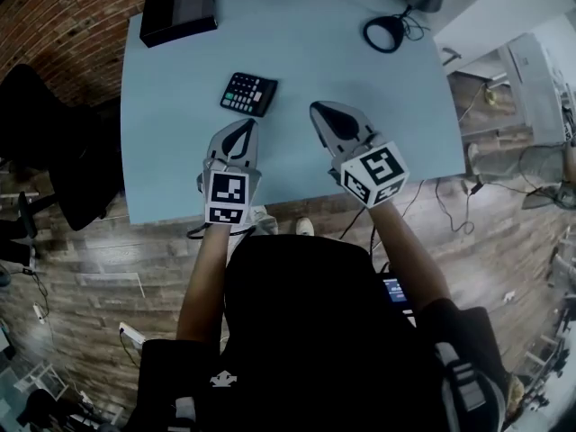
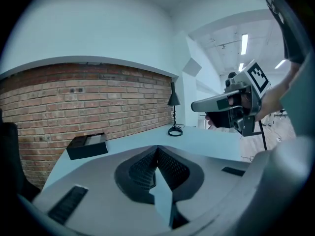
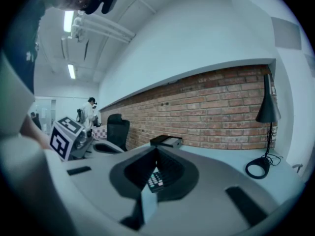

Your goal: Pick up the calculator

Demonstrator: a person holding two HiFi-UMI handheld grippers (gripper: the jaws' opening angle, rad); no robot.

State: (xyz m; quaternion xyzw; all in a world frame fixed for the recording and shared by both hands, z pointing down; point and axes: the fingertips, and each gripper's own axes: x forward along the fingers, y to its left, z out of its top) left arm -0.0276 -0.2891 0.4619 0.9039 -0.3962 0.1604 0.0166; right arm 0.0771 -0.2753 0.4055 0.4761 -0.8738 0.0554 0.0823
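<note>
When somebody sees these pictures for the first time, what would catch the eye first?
The two hand-held grippers with marker cubes stand out: the left gripper and the right gripper, both shut and empty, above the near part of the pale blue table. Just beyond the left gripper's tips lies the black calculator, untouched. A black box sits at the far left corner and a black desk lamp at the far right.

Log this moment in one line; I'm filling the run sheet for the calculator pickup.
stage: pre-grasp | black rectangular calculator: flat on pale blue table, not gripped | left gripper: shut, empty | right gripper: shut, empty
</note>
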